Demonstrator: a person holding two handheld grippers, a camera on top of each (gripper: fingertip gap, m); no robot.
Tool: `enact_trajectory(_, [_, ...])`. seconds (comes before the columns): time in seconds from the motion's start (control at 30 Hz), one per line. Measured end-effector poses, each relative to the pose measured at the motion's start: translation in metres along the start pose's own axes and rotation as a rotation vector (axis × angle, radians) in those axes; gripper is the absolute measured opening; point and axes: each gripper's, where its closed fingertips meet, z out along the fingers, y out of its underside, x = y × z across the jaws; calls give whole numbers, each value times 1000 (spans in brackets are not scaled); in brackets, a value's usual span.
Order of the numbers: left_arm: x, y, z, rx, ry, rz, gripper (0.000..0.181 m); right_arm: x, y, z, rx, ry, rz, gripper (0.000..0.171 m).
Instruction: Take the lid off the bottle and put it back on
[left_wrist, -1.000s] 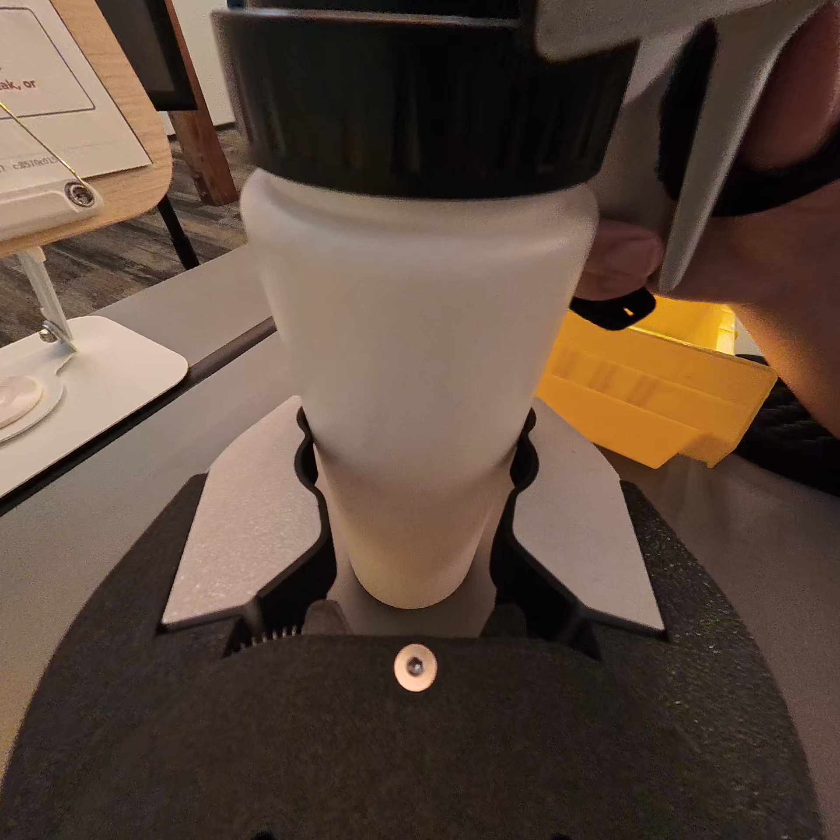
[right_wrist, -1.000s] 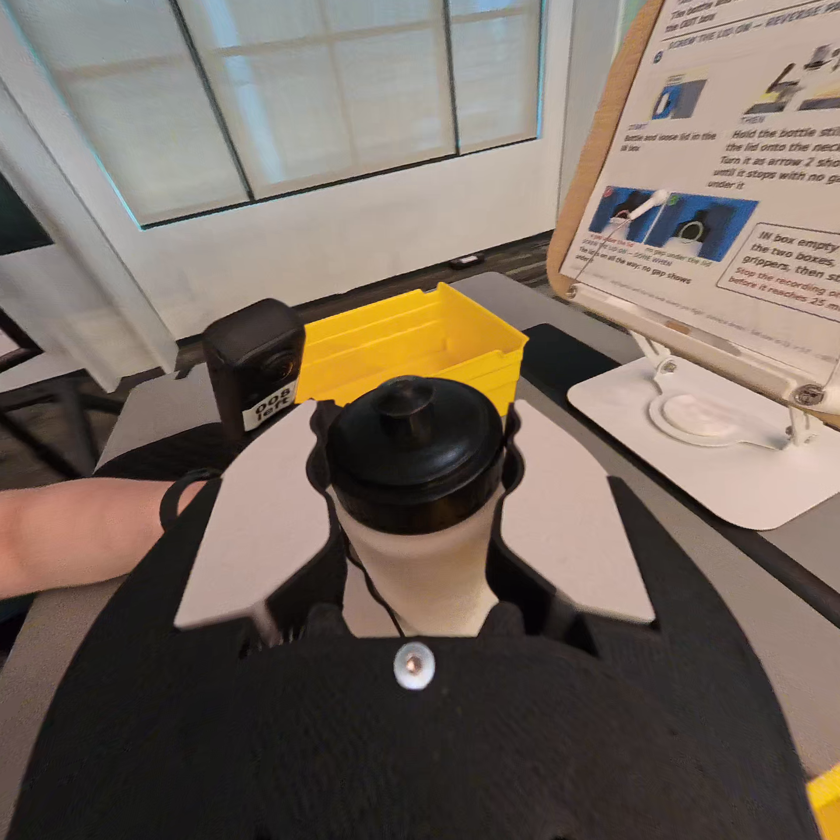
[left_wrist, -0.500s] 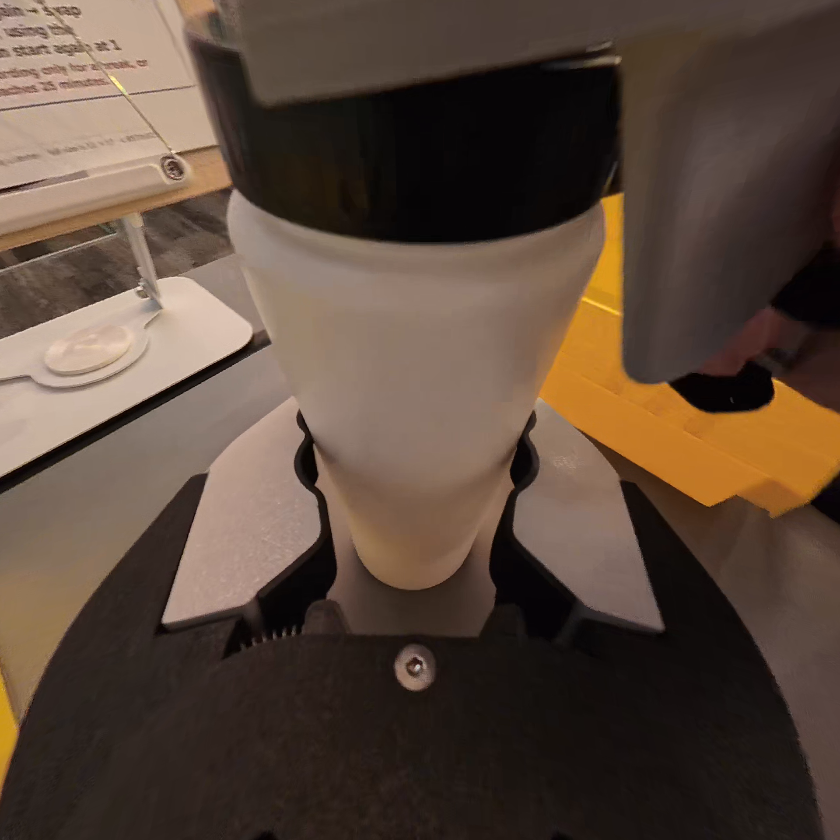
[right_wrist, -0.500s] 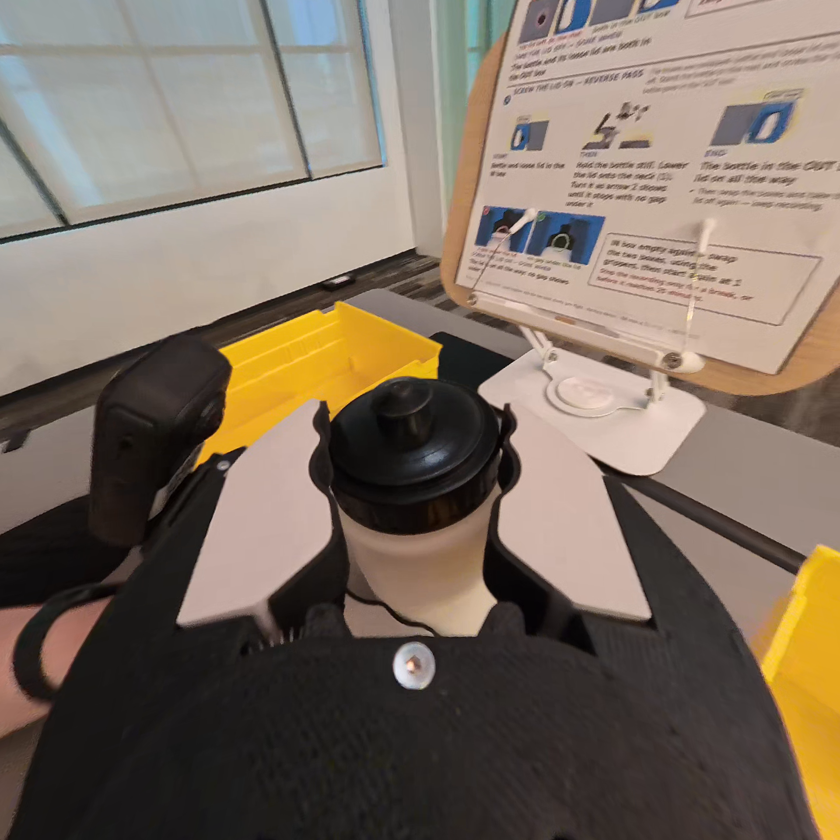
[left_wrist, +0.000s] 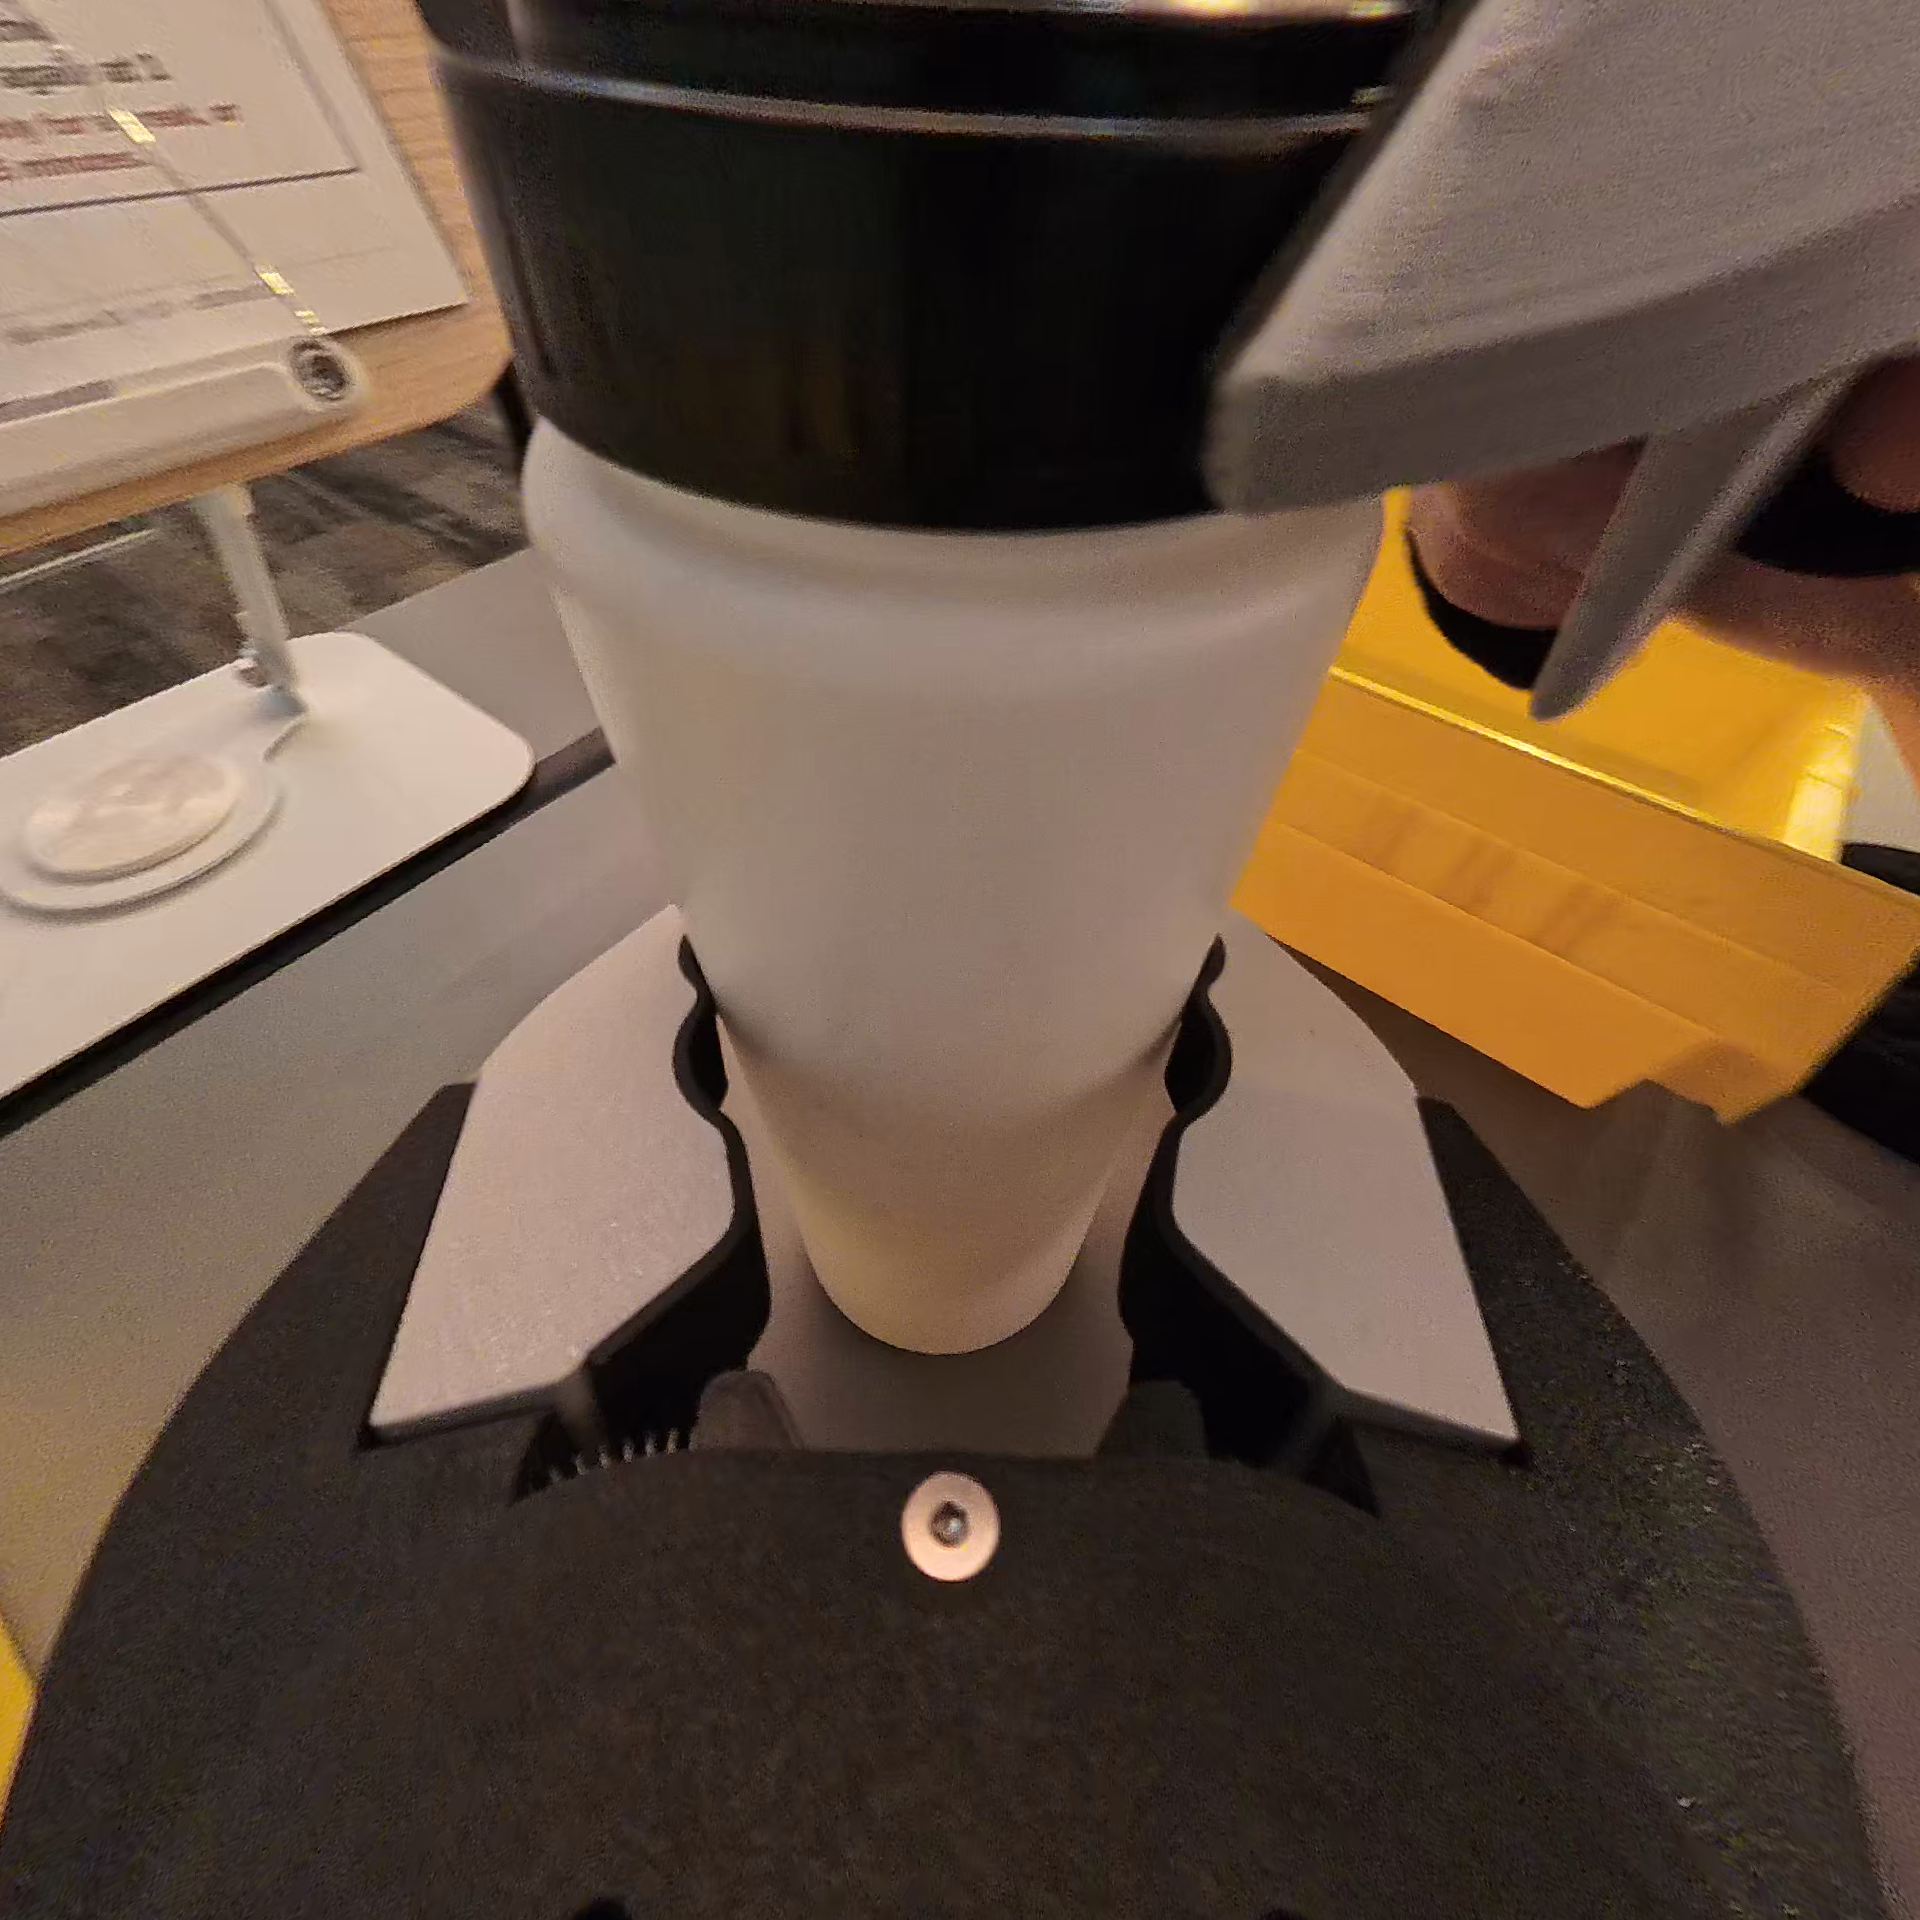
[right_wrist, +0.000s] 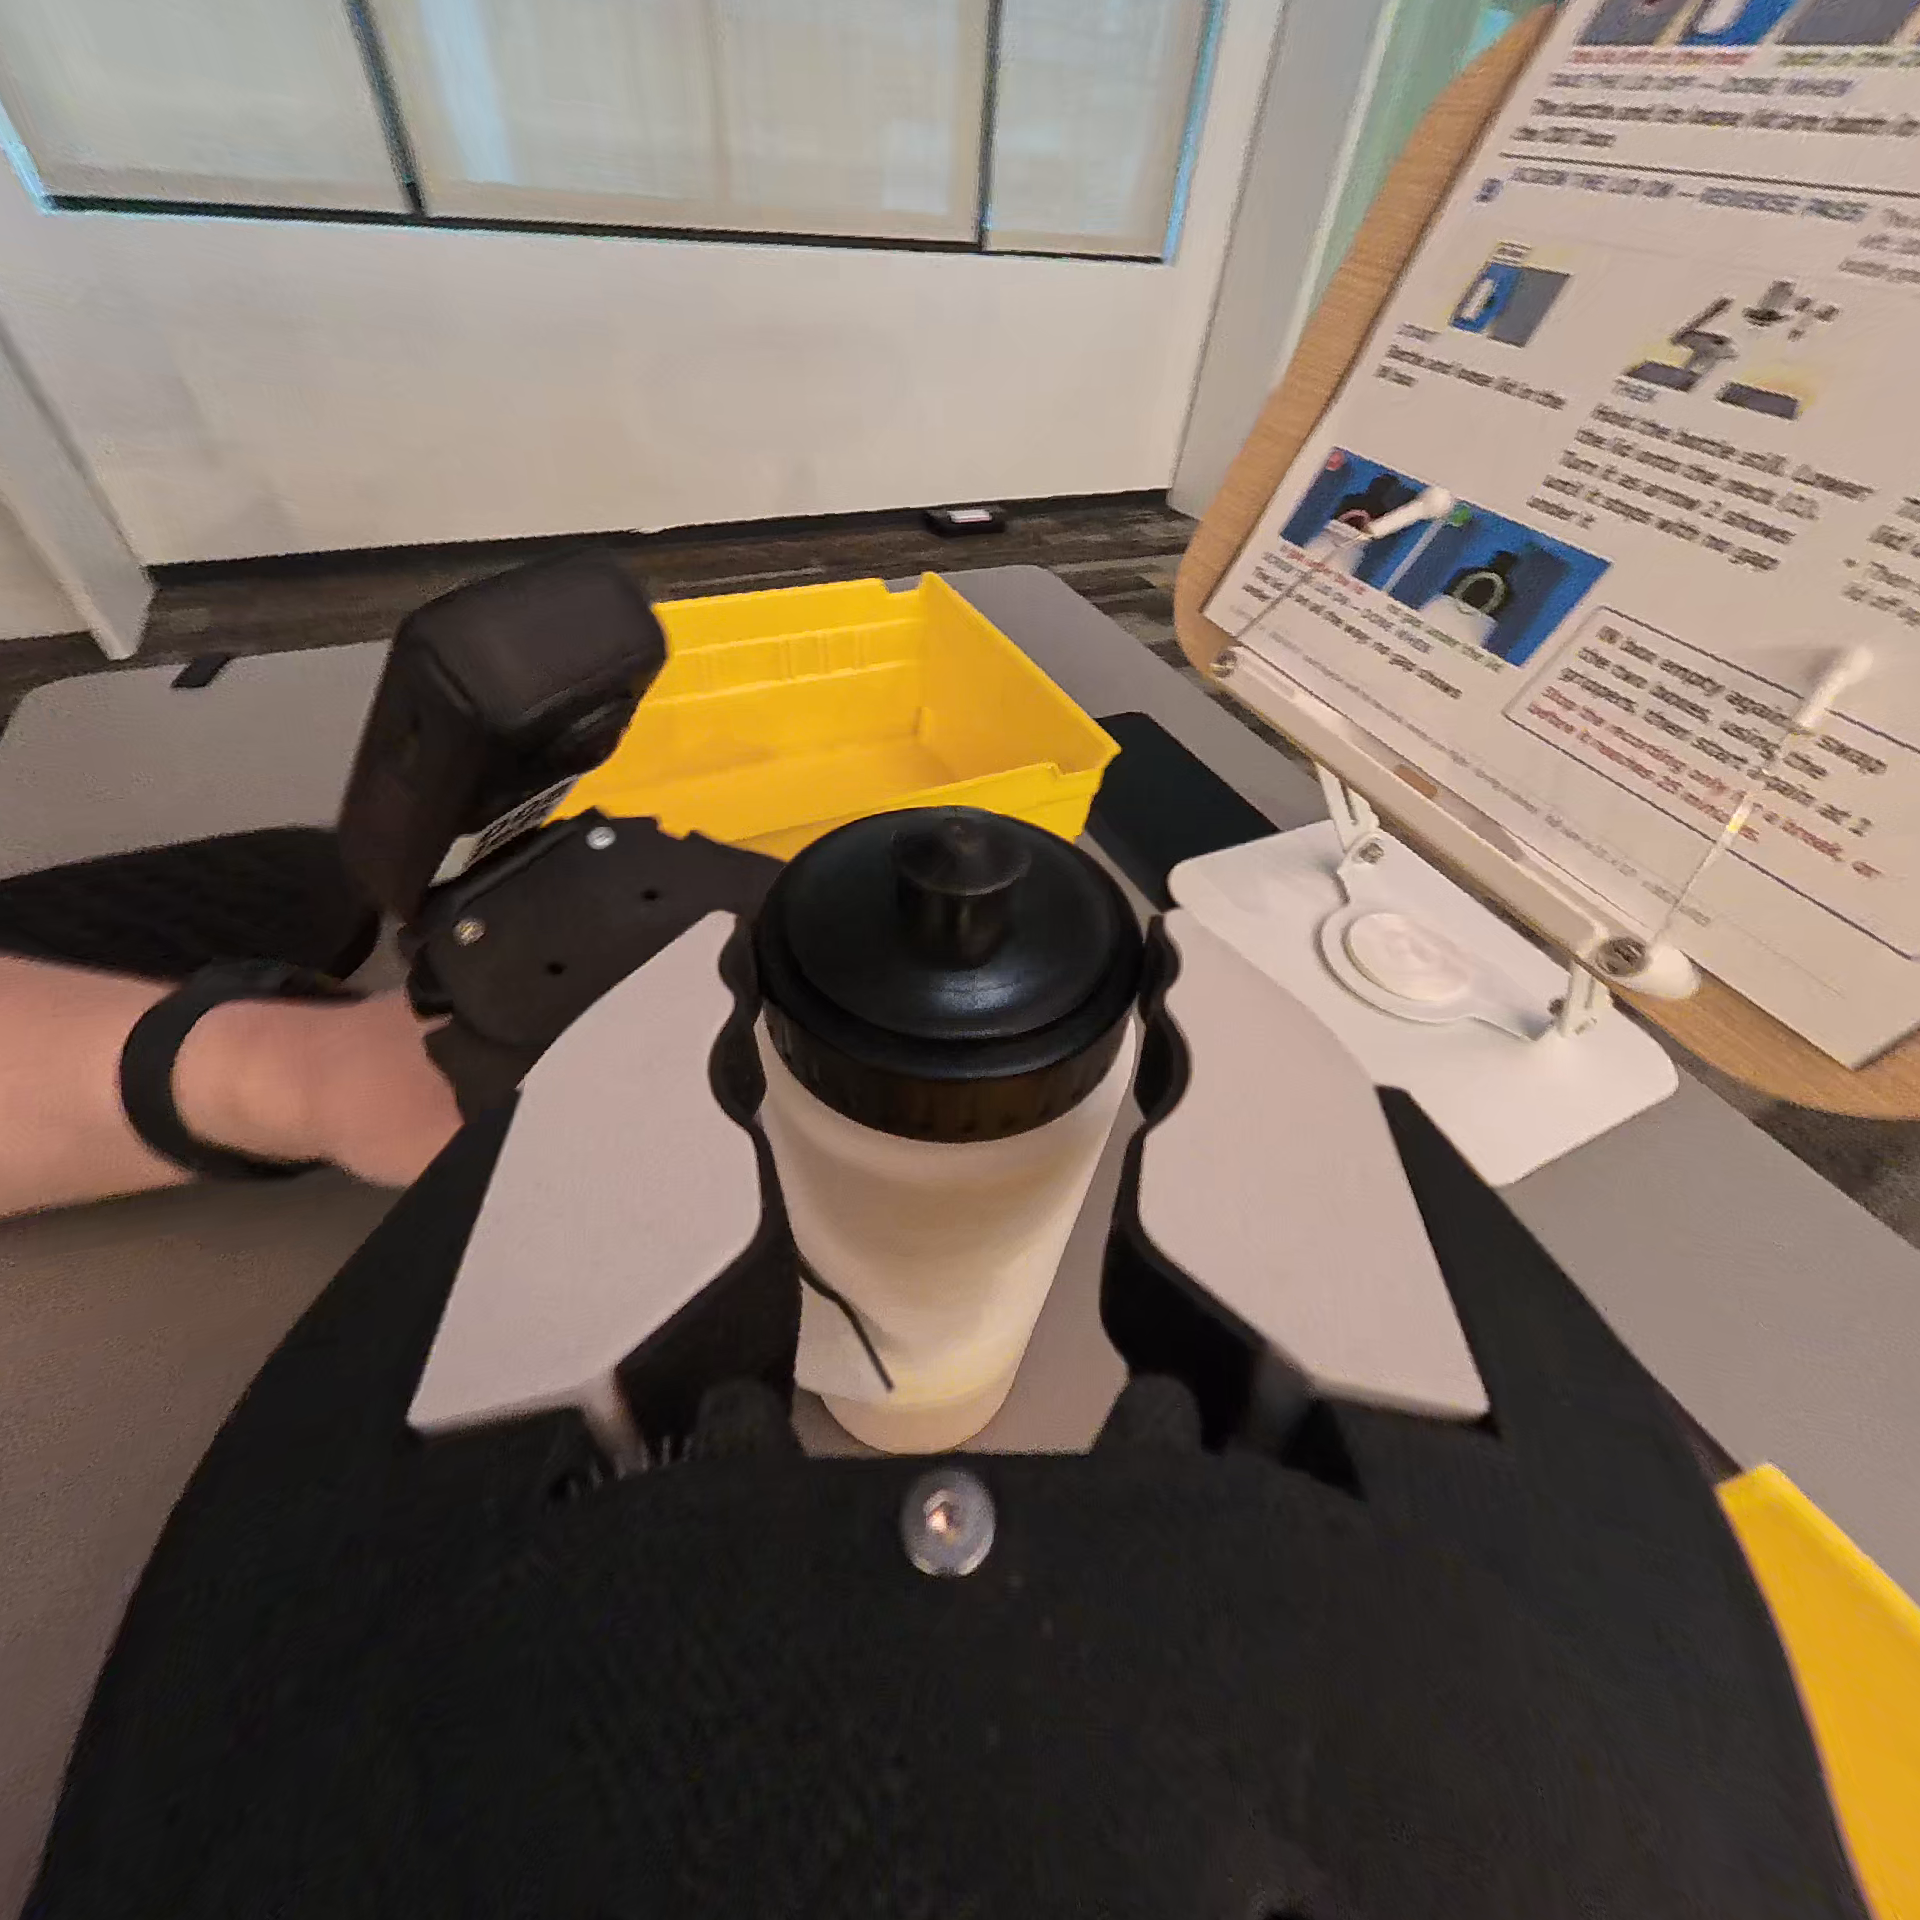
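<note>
A white bottle (left_wrist: 935, 831) with a black lid (left_wrist: 883, 291) stands upright on the grey table. My left gripper (left_wrist: 951, 997) is shut on the lower part of the bottle's body. My right gripper (right_wrist: 945, 987) comes from above, its jaws closed on the sides of the lid (right_wrist: 945, 987). One of its grey fingers (left_wrist: 1558, 260) shows against the lid in the left wrist view. The bottle (right_wrist: 925, 1247) hangs below the lid in the right wrist view, where the left gripper's body (right_wrist: 540, 935) and the hand holding it (right_wrist: 291, 1081) show at left.
An empty yellow bin (right_wrist: 862, 707) sits behind the bottle; it also shows in the left wrist view (left_wrist: 1558, 914). An instruction board on a white stand (right_wrist: 1558, 520) stands at the right. Another yellow bin's corner (right_wrist: 1849, 1662) is at the lower right.
The right gripper has turned around the lid, one way and then back, and its finger has shifted across the left wrist view. Both grippers keep their hold; the bottle stays in place.
</note>
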Motion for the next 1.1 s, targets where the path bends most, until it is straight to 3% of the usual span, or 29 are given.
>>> enact_trajectory(0.13, [-11,1,-3,3,-136,-42,85,5,-2,9,23,214,59,72])
enact_trajectory(0.23, [-13,1,-4,-12,-135,-37,85,4,-3,10,36,327,47,71])
enact_trajectory(0.47, [3,1,-2,-10,67,14,85,4,-10,-1,82,8,103,77])
enact_trajectory(0.63, [14,1,-2,-10,145,40,85,-5,-2,-8,29,-124,23,73])
enact_trajectory(0.8, [3,1,-1,-14,40,20,85,-3,-2,-2,11,-21,-3,70])
enact_trajectory(1.0, [-12,2,-4,-27,-101,-23,85,4,-5,9,57,287,70,71])
enact_trajectory(1.1, [-10,1,-4,-20,-53,-13,85,3,-6,9,46,247,58,71])
